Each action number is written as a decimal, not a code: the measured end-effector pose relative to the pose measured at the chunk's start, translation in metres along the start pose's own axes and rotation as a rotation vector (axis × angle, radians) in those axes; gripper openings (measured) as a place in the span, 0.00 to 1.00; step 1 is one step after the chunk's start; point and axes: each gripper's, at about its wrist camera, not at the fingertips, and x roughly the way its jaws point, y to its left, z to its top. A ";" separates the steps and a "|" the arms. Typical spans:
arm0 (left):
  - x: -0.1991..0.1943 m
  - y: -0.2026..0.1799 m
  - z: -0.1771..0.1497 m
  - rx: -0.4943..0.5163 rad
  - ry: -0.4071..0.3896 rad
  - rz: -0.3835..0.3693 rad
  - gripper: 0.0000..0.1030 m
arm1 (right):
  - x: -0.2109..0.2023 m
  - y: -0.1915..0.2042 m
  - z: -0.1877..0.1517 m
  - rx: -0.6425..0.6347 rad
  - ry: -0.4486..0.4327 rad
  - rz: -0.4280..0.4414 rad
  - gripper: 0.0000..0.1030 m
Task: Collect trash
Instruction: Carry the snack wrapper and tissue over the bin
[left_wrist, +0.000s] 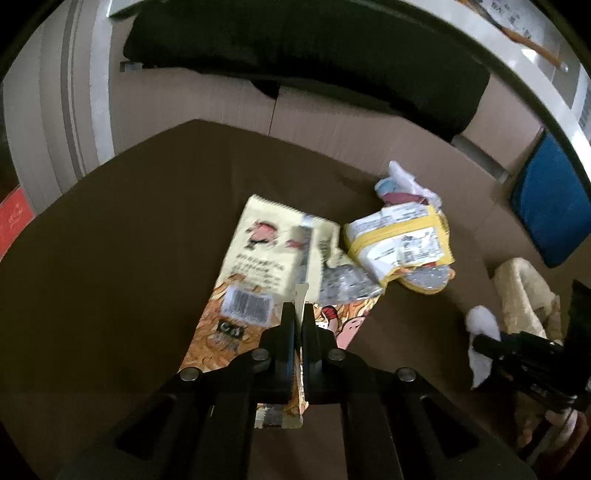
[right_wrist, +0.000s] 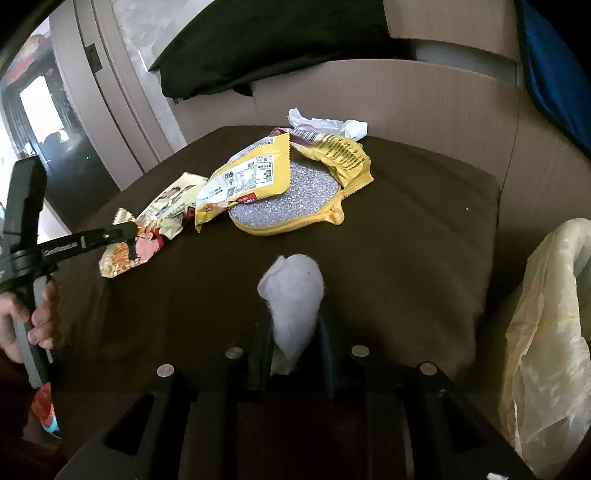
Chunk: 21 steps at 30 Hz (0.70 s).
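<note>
While left claw (left_wrist: 300, 314) pinches snack wrapper (left_wrist: 266, 254), right claw (right_wrist: 291, 332) clamps white tissue (right_wrist: 291, 291), brown tabletop (right_wrist: 406, 240) beneath

Two matte black handheld tools, one bare hand in sight

The left tool (left_wrist: 300, 314) had two flat black fingers (left_wrist: 287, 325) on angular black linkage arms, each pinned with round silver screws. The right tool (right_wrist: 293, 332) matched it, black with four silver screws across its linkage. Seen from the right wrist, the left tool showed a long black body with small pale lettering and a grey handle, and the person's hand (right_wrist: 35, 317) showed no sleeve.
</note>
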 end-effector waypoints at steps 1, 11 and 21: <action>-0.004 0.000 -0.001 -0.005 -0.008 -0.001 0.02 | 0.001 0.000 0.000 0.001 0.000 0.001 0.21; -0.052 -0.025 0.010 0.031 -0.120 -0.022 0.02 | -0.035 0.009 0.008 -0.055 -0.093 -0.005 0.12; -0.108 -0.096 0.026 0.129 -0.283 -0.085 0.02 | -0.106 -0.006 0.015 -0.039 -0.234 -0.075 0.12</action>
